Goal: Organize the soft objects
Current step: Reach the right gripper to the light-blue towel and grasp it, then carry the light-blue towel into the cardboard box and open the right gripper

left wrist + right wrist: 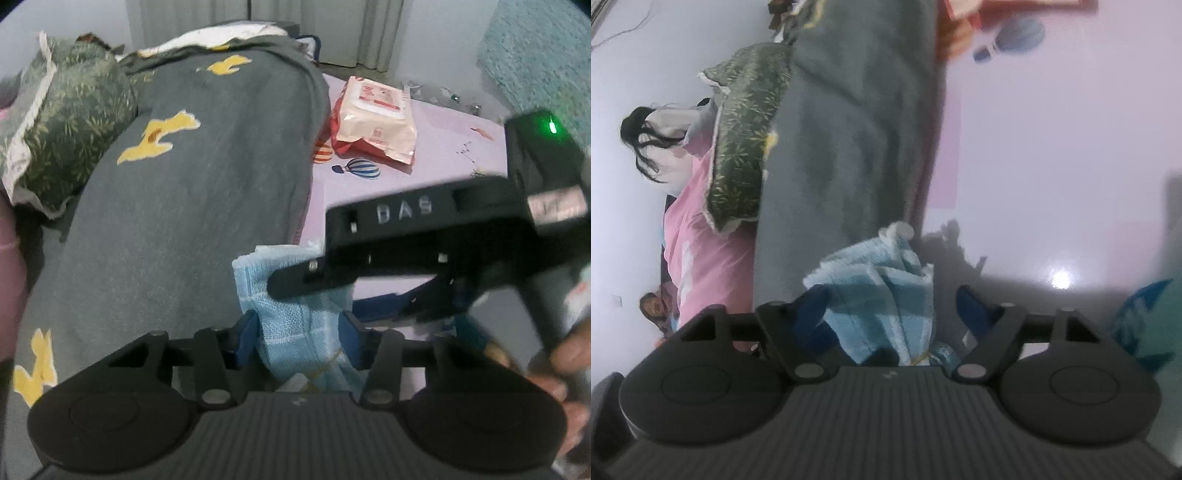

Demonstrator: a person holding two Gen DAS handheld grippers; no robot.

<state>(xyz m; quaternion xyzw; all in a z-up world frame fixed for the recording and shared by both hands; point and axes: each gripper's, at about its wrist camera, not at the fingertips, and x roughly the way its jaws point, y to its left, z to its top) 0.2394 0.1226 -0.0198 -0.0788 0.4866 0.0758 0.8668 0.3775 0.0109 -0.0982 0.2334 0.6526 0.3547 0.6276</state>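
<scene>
A light blue checked towel [295, 314] lies bunched on the lilac sheet [454, 162], against the edge of a grey blanket [192, 184]. My left gripper [298, 338] has its blue pads pressed on both sides of the towel. The right gripper [316, 295] comes in from the right, one black finger lying across the towel's top. In the right wrist view the towel [879, 288] sits between the right gripper's [894, 314] pads. The left pad touches it and a gap shows at the right pad.
The grey blanket with yellow patches fills the left, with a green leaf-print pillow [74, 122] at its far side. A pack of wipes [373, 118] lies on the sheet behind. A pink cloth [698, 240] and a teal item [1152, 325] show at the sides.
</scene>
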